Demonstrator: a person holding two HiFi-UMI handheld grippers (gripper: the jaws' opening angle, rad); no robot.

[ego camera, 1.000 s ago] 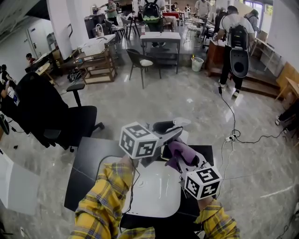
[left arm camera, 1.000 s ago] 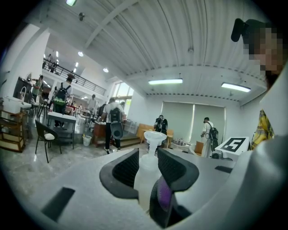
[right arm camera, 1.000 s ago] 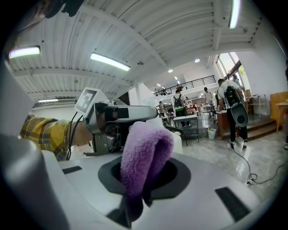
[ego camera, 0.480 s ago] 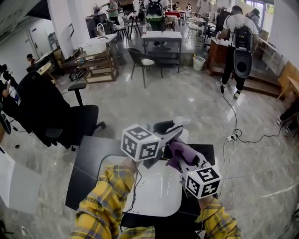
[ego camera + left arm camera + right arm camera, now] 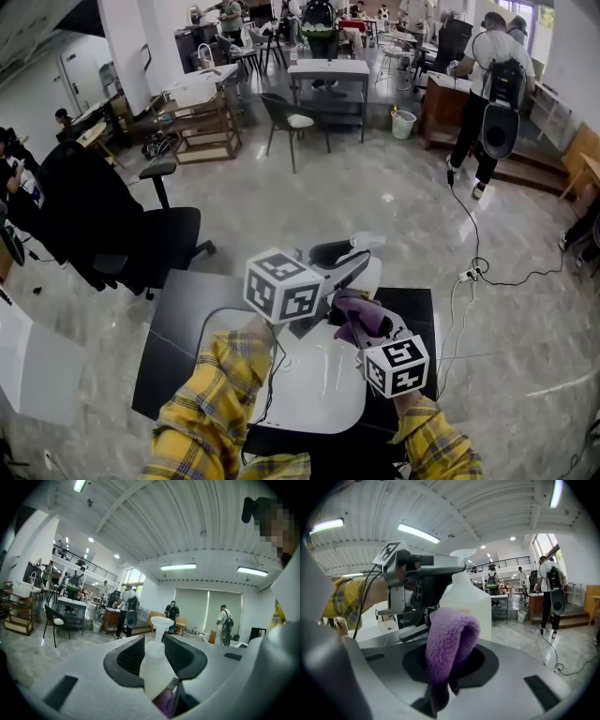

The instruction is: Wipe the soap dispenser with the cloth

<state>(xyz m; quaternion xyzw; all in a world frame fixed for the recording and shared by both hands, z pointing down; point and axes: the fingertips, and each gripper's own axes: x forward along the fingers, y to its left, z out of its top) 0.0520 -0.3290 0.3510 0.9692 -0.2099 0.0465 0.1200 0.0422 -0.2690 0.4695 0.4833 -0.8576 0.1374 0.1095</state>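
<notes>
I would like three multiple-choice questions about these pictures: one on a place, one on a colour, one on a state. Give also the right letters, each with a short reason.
1. Where is the soap dispenser?
A. between the jaws of the left gripper
B. lying on the floor
C. on the office chair

2. What colour is the cloth?
A. green
B. purple
C. orange

3. In what state is the right gripper?
A. open and empty
B. shut on the cloth
C. shut on the soap dispenser

Answers:
1 A: the left gripper view shows the bottle upright between its jaws.
2 B: the right gripper view shows purple fabric.
3 B: the folded cloth is pinched between its jaws.
</notes>
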